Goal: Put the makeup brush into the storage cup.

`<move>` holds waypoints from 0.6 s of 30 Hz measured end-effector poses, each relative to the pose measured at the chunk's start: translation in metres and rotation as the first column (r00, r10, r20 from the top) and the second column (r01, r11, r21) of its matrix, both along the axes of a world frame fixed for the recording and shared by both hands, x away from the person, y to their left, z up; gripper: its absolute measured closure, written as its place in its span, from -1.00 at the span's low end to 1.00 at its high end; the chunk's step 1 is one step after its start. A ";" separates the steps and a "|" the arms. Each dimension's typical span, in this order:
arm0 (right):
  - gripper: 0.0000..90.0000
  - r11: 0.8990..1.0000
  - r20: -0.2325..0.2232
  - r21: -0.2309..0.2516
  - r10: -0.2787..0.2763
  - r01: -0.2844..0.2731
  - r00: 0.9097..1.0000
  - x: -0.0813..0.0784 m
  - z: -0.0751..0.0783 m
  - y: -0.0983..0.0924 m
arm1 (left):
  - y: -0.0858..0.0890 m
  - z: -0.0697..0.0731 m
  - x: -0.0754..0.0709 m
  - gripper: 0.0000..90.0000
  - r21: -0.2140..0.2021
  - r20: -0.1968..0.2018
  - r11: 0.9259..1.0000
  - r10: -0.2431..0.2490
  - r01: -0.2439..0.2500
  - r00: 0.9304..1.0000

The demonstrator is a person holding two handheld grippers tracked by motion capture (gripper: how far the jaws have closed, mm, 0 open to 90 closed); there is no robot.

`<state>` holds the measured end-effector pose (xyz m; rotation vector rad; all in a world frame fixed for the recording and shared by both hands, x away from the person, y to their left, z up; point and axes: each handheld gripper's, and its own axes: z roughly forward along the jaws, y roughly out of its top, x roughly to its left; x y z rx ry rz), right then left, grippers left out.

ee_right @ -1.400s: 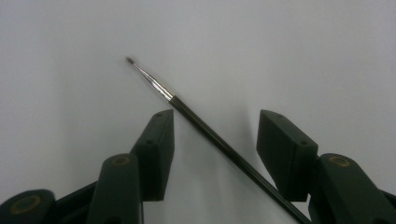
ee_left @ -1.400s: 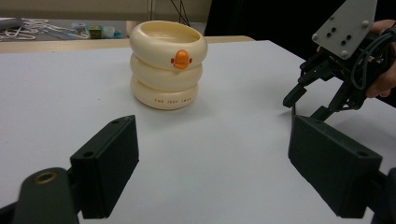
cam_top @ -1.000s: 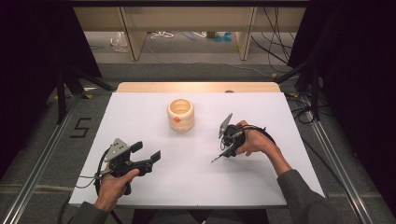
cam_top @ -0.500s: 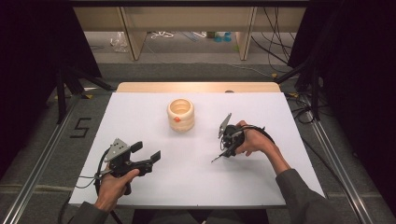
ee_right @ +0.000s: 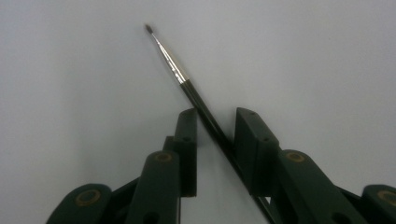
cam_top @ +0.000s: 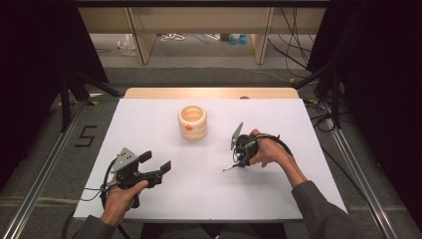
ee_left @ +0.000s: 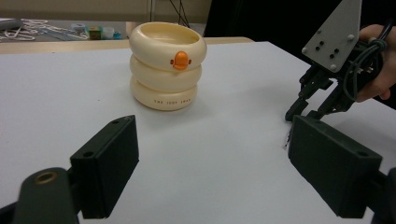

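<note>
A cream cup made of stacked rings, with an orange duck bill on its side, stands upright at the back middle of the white table. The left gripper view has the same cup ahead. My right gripper is right of the cup and tilted down, shut on a thin black paintbrush. Between its narrowly parted jaws the paintbrush crosses at a slant in my right gripper, bristle tip pointing away over the table. My left gripper rests open at the front left, nothing between its jaws.
The table's wooden back edge lies behind the cup. Dark metal frame legs and cables flank the table on the floor. A wide stretch of white surface separates the two grippers.
</note>
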<state>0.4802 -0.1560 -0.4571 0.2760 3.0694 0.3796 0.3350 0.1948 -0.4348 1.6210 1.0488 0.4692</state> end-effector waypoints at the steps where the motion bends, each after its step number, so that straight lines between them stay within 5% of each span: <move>1: 0.62 1.000 -0.002 -0.003 0.005 -0.005 1.000 0.000 0.000 0.000 | 0.000 0.000 0.000 -0.66 -0.001 0.000 1.000 0.000 0.000 1.000; 18: 0.78 1.000 -0.016 -0.013 -0.014 0.014 1.000 0.000 0.000 0.001 | 0.000 0.000 0.000 -0.66 -0.001 0.000 1.000 -0.001 0.001 1.000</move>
